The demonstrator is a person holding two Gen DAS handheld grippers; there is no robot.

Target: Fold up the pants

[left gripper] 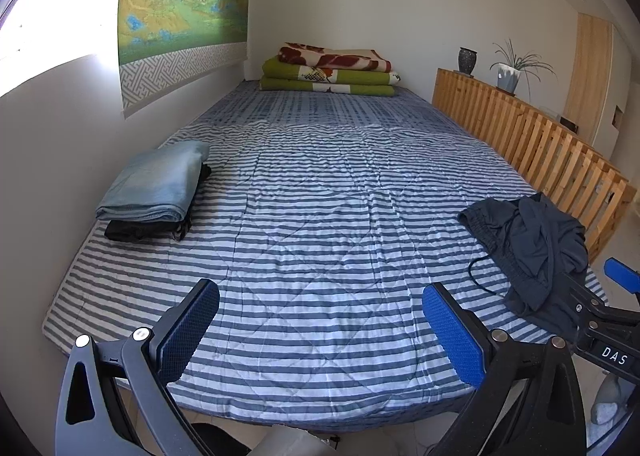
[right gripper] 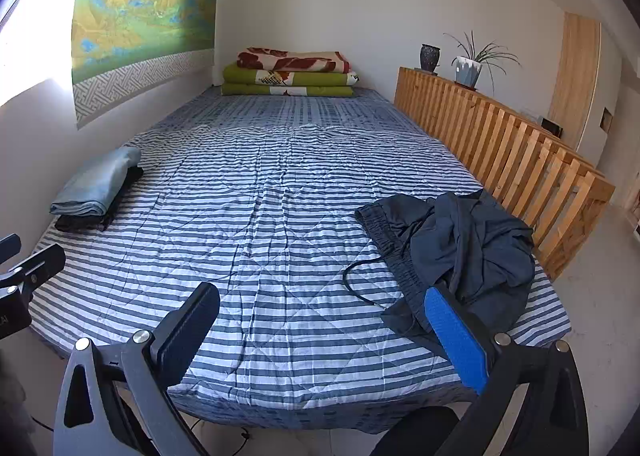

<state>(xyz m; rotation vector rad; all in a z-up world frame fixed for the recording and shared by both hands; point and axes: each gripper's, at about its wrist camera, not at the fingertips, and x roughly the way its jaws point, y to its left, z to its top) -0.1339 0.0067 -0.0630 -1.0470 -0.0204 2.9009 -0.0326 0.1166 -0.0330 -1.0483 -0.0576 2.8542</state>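
Not yet begun on this pair, by the look of it: dark pants [right gripper: 460, 252] lying in a crumpled heap near the right edge of the bed [right gripper: 256, 240], close to its foot end, waistband and legs bunched over one another, a black drawstring [right gripper: 356, 280] trailing off the heap toward the middle of the bed. Nothing flattened, nothing aligned, no crease made. Already folded and stacked at the bed's left edge, well apart from the heap: light blue pants [left gripper: 156, 184] resting on top of a dark folded garment [left gripper: 148, 230], likely finished items, though only a guess. Folded blankets [left gripper: 330, 70] piled at the head of the bed, clear of the work. Left gripper [left gripper: 320, 336] hanging over the foot of the bed, fingers spread wide, gripping nothing. Right gripper [right gripper: 320, 336] likewise with fingers spread and empty, its blue-padded finger seen just in front of the heap's near edge; contact hard to judge. Still to do, judging from the layout: picking up the heap, spreading it flat on the bed's open middle, laying leg over leg, folding down, then moving it beside the stack.
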